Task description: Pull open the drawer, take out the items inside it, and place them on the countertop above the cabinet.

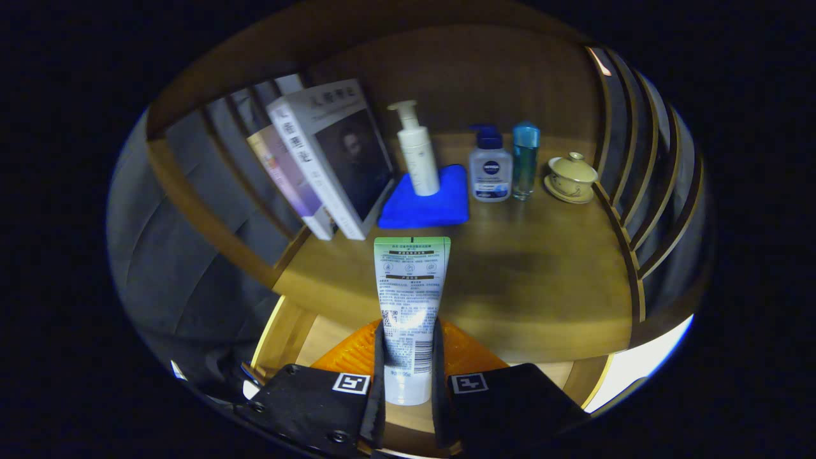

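We see our gripper [408, 376] closed on a white squeeze tube with a green crimped end and dense printed text [411, 306], both fingers pressing its lower part from either side so that the tube stands upright between them, crimped end uppermost. Under the tube and just behind the fingers lies something orange and ribbed [357, 347], which we cannot identify. The tube rises in front of the near edge of the brown wooden countertop [542, 280], whose broad middle is bare. Along the far edge of the counter, against the wooden back panel, stands a row of things: a white pump bottle [417, 153] set upright on a folded bright blue cloth [426, 204], then a clear squat bottle with a dark blue pump cap [490, 167], with a tall slim bottle of blue-tinted liquid with a light blue cap [526, 159] just beside it, and near the far right corner a pale yellow lidded ceramic cup on a matching saucer [572, 177]. At the left edge of the counter two books lean to the left against the slatted wooden side: a white book with a dark portrait on its cover [335, 153] in front and a pale pinkish book [284, 172] behind it, touching. A matching slatted wooden rail [628, 191] closes the counter's right edge.
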{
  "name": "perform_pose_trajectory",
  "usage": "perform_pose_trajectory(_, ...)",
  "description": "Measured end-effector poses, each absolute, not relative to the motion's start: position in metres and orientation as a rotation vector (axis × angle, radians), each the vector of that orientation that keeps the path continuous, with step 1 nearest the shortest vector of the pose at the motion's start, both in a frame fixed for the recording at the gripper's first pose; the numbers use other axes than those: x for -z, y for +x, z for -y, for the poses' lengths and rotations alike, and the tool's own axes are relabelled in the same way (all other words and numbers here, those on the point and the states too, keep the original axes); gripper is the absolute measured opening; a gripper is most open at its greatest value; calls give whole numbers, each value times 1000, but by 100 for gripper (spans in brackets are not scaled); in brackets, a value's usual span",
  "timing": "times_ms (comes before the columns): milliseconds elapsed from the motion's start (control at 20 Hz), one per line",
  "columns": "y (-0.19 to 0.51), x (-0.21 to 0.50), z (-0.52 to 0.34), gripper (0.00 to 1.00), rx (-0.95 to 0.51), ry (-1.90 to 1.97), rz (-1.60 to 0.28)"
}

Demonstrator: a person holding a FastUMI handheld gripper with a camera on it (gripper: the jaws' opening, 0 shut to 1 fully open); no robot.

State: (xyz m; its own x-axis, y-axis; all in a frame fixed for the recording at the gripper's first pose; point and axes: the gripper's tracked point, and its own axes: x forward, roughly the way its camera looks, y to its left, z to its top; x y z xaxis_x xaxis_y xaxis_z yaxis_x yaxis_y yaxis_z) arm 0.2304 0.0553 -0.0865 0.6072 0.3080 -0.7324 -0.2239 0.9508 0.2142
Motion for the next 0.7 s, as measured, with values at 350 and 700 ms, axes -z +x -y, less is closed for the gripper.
perform_pose_trajectory(350, 287, 121, -30, 32, -160, 237, -913)
perform_pose_trajectory(700, 318, 130, -21, 38, -94, 369, -899)
